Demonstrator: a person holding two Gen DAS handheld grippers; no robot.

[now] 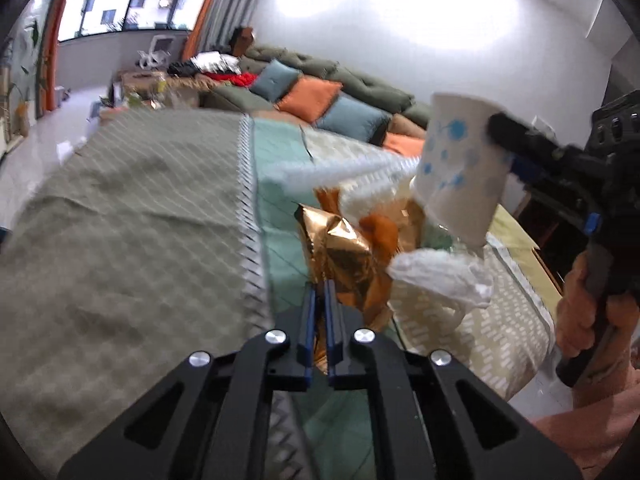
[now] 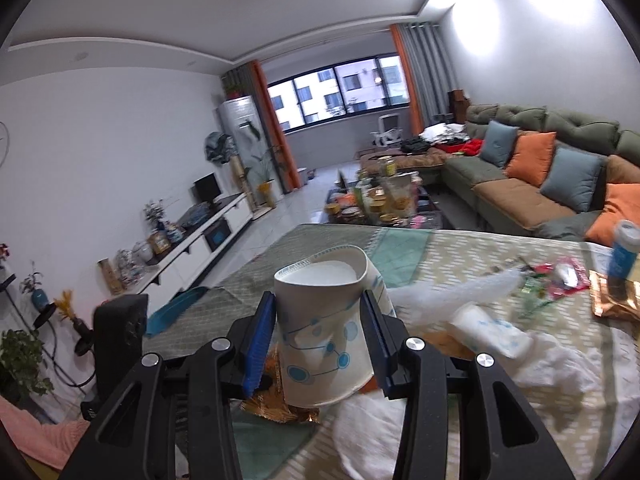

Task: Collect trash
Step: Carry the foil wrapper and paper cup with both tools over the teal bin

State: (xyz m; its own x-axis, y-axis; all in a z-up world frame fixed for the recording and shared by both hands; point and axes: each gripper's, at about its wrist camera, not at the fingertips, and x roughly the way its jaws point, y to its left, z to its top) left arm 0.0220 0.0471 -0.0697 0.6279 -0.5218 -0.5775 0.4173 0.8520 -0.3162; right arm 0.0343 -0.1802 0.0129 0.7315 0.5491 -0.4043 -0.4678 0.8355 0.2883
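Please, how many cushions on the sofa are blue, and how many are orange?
Blue cushions: 2
Orange cushions: 2
Total: 4

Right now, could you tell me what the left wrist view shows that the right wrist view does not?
Only the left wrist view shows the left gripper shut on the gold foil wrapper, and the hand holding the right gripper. Only the right wrist view shows the blue bottle, the TV stand and the cup's squeezed rim. Both show the paper cup held in the right gripper, the sofa and the window.
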